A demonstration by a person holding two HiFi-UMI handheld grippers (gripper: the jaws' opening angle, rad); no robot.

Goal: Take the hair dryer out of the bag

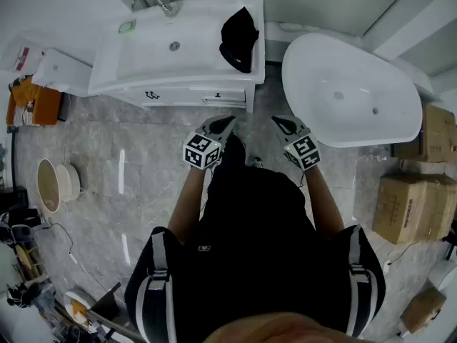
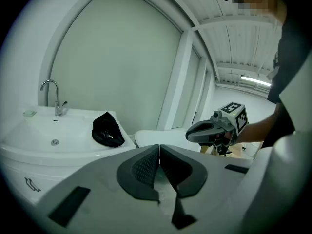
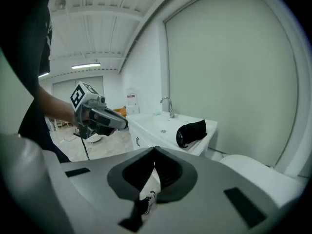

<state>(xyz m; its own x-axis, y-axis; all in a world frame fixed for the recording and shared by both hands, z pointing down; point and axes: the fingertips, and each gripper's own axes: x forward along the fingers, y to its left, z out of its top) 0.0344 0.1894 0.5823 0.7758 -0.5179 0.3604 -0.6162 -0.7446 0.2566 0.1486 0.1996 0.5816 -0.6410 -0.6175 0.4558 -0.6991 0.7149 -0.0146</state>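
Note:
A black bag (image 1: pixel 239 38) lies on the right end of the white washbasin counter (image 1: pixel 143 70); it also shows in the left gripper view (image 2: pixel 107 130) and the right gripper view (image 3: pixel 191 132). No hair dryer is visible. My left gripper (image 1: pixel 227 124) is held over the floor in front of the cabinet, shut and empty, well short of the bag. My right gripper (image 1: pixel 280 123) hangs beside it at the same height, also shut with nothing in it. Each gripper sees the other: the right gripper (image 2: pixel 192 130) and the left gripper (image 3: pixel 122 123).
A white freestanding bathtub (image 1: pixel 350 95) stands to the right. Cardboard boxes (image 1: pixel 418 206) sit at the far right. A faucet (image 1: pixel 153 2) rises at the back of the basin. A round wooden stool (image 1: pixel 51 184) and clutter lie at the left on the grey tile floor.

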